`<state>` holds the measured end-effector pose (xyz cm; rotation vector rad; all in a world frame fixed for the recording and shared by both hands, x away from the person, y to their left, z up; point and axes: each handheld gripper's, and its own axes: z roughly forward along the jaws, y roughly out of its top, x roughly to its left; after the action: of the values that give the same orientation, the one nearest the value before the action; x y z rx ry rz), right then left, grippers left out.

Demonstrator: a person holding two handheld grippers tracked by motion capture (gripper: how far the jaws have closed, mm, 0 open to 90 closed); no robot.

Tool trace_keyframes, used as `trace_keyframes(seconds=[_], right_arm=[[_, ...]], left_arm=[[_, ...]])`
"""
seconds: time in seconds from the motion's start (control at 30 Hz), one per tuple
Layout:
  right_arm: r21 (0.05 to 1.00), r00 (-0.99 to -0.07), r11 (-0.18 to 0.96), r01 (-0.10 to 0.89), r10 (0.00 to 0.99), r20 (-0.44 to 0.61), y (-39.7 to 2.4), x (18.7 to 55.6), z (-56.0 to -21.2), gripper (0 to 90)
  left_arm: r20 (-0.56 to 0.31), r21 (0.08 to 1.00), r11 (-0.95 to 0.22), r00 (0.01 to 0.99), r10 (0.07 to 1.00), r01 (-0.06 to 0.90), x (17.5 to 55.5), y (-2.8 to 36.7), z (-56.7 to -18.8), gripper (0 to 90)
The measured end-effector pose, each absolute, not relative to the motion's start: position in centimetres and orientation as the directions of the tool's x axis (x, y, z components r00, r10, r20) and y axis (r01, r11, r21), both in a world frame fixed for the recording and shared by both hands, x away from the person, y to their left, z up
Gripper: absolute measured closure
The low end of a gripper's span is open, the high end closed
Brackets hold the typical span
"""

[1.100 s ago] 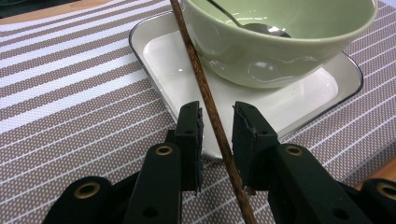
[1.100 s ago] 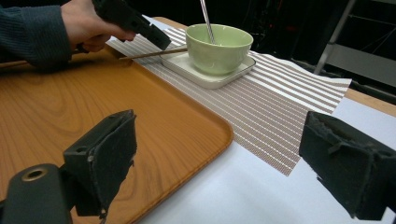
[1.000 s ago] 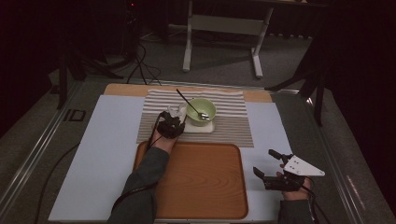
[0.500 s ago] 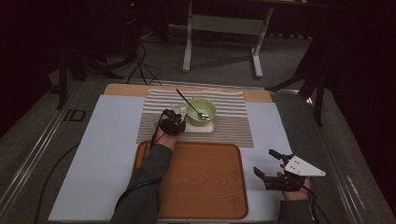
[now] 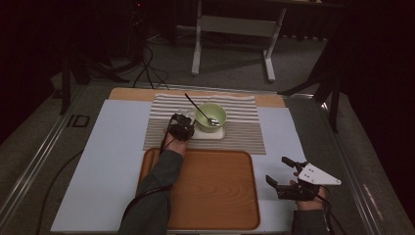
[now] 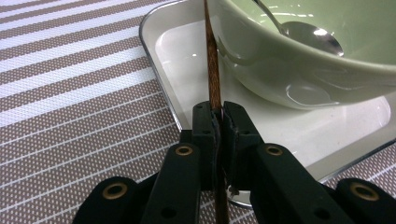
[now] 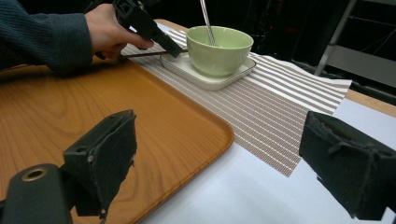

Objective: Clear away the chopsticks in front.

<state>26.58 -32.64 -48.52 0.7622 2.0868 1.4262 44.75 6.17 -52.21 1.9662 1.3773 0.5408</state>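
Observation:
A pale green bowl (image 5: 210,116) with a metal spoon (image 5: 198,107) in it stands on a white square plate (image 6: 187,51) on a striped placemat (image 5: 244,127). My left gripper (image 6: 218,112) is at the plate's left edge. Its jaws have just been closing and now pinch a thin brown chopstick (image 6: 212,60), which runs forward beside the bowl (image 6: 299,60). The right gripper view shows that gripper (image 7: 175,50) holding the chopstick (image 7: 149,54) level, just above the mat. My right gripper (image 5: 276,170) rests open and empty at the tray's right side.
A wooden tray (image 5: 210,186) lies between the placemat and the table's near edge, on a pale blue sheet (image 5: 112,161). A cable trails from the left forearm across the sheet. A white table frame (image 5: 235,29) stands on the floor beyond the table.
The left hand has crept slightly toward the plate's edge. The right hand and its gripper have stayed put.

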Motion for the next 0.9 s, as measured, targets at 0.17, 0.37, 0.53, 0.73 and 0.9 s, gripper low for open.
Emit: trace_keyframes(seconds=[0.17, 0.37, 0.53, 0.73, 0.9], right_arm=[[0.940, -0.719, 0.296, 0.169, 0.689, -0.088, -32.6, 26.6, -48.5, 10.8], [0.940, -0.719, 0.297, 0.168, 0.689, -0.089, -32.6, 26.6, -48.5, 10.8], [0.940, -0.717, 0.297, 0.169, 0.691, -0.090, -32.6, 26.6, -48.5, 10.8], [0.940, -0.716, 0.295, 0.169, 0.693, -0.088, -32.6, 26.5, -48.5, 10.8], [0.940, -0.716, 0.296, 0.170, 0.692, -0.088, -32.6, 26.5, -48.5, 10.8]], left_arm=[[-0.051, 0.719, -0.210, 0.351, 0.935, 0.663, 44.7, 6.2, -52.1, 85.6], [-0.066, 0.724, -0.192, 0.343, 0.937, 0.663, 44.2, 6.7, -51.7, 85.8], [-0.081, 0.729, -0.164, 0.322, 0.943, 0.665, 43.3, 7.2, -50.7, 85.8], [-0.093, 0.742, -0.133, 0.298, 0.950, 0.657, 42.0, 8.0, -49.2, 85.8], [-0.096, 0.749, -0.121, 0.287, 0.953, 0.651, 41.0, 8.9, -48.4, 85.8]])
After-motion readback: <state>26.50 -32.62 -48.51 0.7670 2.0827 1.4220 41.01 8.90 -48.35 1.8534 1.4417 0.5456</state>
